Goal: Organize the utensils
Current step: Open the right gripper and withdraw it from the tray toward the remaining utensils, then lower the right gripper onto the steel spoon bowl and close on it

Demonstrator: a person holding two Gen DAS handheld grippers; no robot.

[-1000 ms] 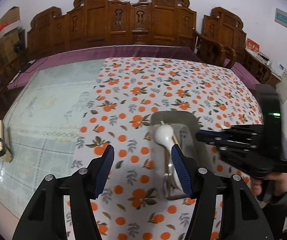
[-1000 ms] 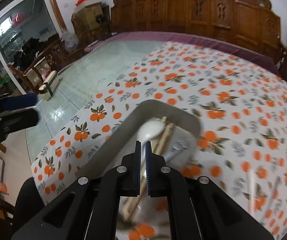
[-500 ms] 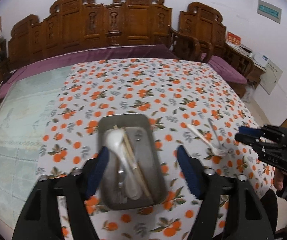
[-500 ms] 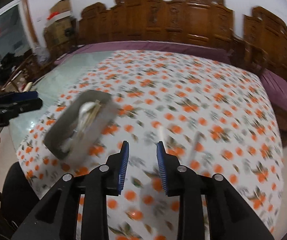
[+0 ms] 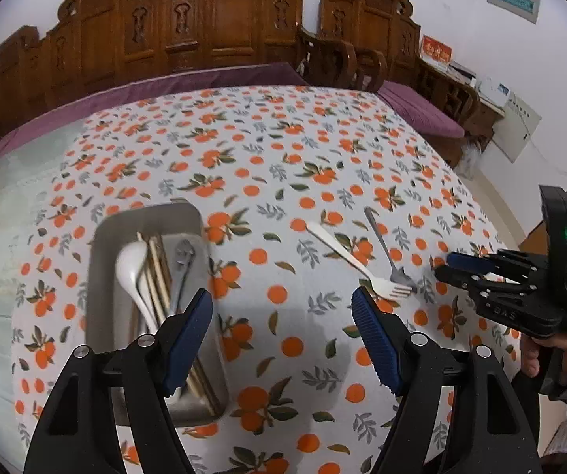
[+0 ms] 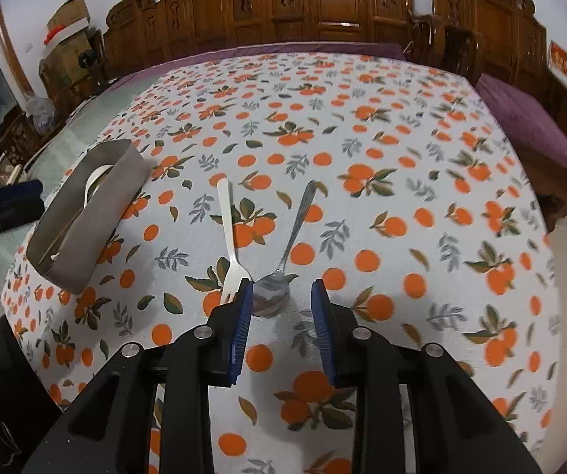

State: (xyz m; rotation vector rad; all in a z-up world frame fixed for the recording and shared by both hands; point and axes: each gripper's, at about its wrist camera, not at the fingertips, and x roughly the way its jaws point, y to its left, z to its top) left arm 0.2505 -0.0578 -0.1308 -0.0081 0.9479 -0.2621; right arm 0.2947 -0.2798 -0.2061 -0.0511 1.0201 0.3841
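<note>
Spoon bowl between parted jaws

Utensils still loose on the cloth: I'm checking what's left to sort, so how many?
2. A white fork and a metal spoon lie side by side on the cloth, right of the tray; the spoon's bowl is between the right tongs.
</note>
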